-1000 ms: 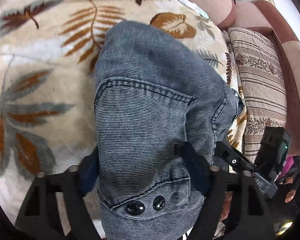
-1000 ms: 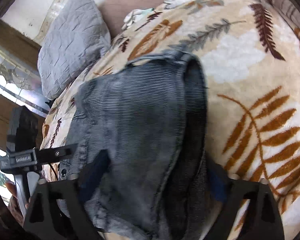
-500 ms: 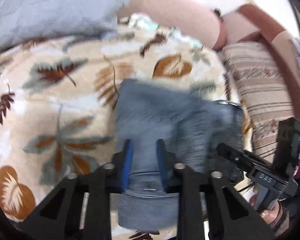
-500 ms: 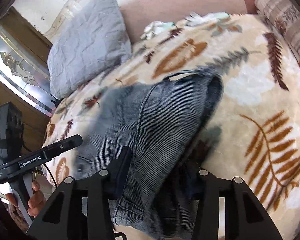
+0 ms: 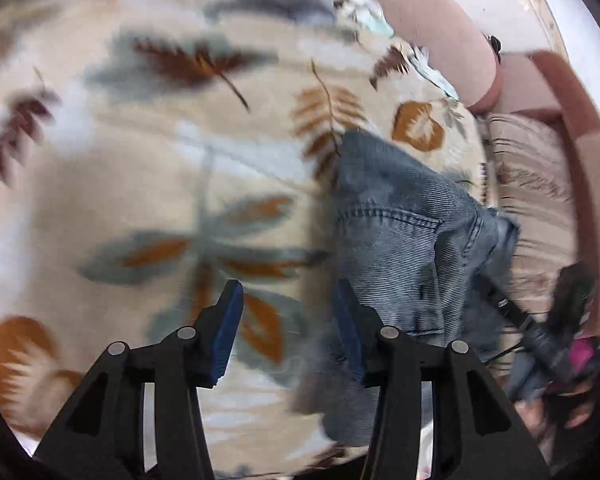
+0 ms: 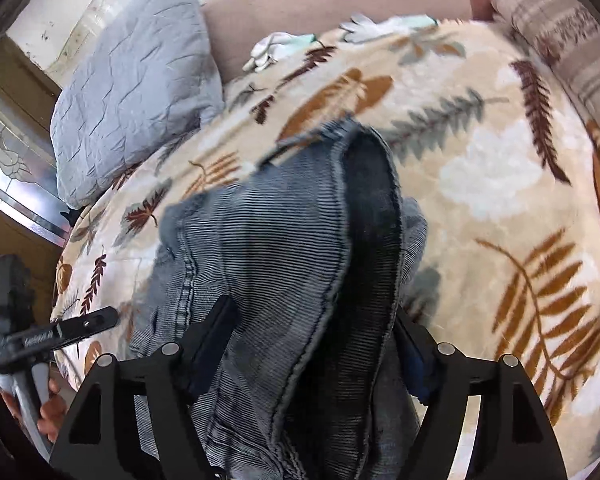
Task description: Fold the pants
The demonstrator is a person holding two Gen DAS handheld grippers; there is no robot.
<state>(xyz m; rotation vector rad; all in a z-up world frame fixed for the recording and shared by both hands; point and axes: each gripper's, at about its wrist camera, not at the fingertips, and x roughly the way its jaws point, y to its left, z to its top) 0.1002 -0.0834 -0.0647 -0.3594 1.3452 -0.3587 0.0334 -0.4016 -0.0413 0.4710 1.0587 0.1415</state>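
Note:
The folded grey-blue denim pants (image 5: 404, 232) lie on a cream leaf-print blanket (image 5: 148, 184). My left gripper (image 5: 288, 332) is open and empty, just left of the pants, with only blanket between its fingers. In the right wrist view the pants (image 6: 284, 264) fill the gap of my right gripper (image 6: 316, 344), whose fingers stand wide apart on both sides of the bundle; I cannot tell if they press on it. The left gripper also shows in the right wrist view (image 6: 52, 332).
A grey pillow (image 6: 136, 80) leans at the blanket's far left. A pink sofa back (image 6: 332, 4) runs behind. A striped cushion (image 5: 536, 184) lies to the right of the pants. White gloves (image 6: 276, 46) lie at the blanket's far edge.
My left gripper has come off the pants, opened and swung left over bare blanket. My right gripper has stayed around the pants and its fingers have spread a little wider.

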